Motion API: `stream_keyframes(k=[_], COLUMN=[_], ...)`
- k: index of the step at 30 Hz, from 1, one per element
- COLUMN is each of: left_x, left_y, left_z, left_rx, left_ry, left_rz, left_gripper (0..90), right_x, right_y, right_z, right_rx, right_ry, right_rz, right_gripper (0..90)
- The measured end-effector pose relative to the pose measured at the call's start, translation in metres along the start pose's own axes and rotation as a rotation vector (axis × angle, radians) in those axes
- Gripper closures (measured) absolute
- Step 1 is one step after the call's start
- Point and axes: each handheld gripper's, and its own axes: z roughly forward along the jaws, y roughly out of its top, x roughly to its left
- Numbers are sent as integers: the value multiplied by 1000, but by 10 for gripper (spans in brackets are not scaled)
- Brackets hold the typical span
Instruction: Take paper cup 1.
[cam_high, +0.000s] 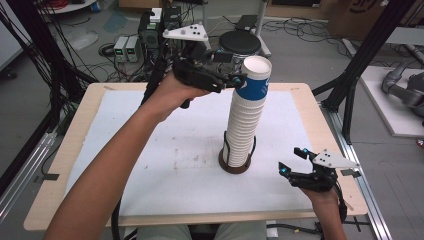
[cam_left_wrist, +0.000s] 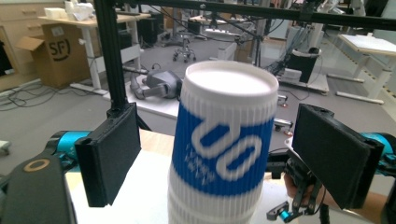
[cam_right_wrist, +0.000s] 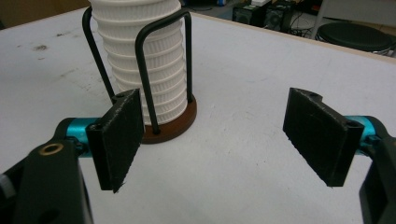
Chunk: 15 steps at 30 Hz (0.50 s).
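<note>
We see the left tool (cam_left_wrist: 219, 154) spread apart around the top cup (cam_left_wrist: 224, 140), pads not touching, while the right tool (cam_right_wrist: 224, 140) gapes over bare counter (cam_high: 165, 165)

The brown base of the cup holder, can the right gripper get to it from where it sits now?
Probably yes. The right gripper rests low on the table with jaws open, aimed at the brown base, with bare white table top between them. The left gripper is up at the top cup, out of the way.
</note>
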Motion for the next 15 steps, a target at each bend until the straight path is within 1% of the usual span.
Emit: stream_keyframes(k=[1,2,4,5,6,7,9,10,11,13,15], left_x=[0,0,-2,-2,-1,-1,-1,-1,-1,-2,-2], left_y=[0,2,7,7,9,9,11,12,12,12,13], left_z=[0,4,16,16,24,24,33,35,35,39,40], left_rx=[0,15,23,23,49,49,67,69,69,74,71], left_ry=[0,-7,-14,-14,-5,-5,12,12,12,-16,-24], left_rz=[0,3,-8,-8,-1,-1,-1,-2,-2,3,11], left_gripper=[153,153,153,153,153,153,154,159,169,233,282], right_x=[0,0,1,1,1,1,1,1,1,1,0], right_y=[0,0,0,0,0,0,0,0,0,0,0], right_z=[0,0,1,1,1,1,1,1,0,0,0], right_rx=[0,1,3,4,4,4,3,3,3,-1,0], right_ry=[0,0,2,5,4,4,7,8,7,6,6], right_rz=[0,1,2,1,-1,-1,-1,-1,0,-1,1], right_gripper=[210,211,210,210,210,210,210,210,211,210,210])
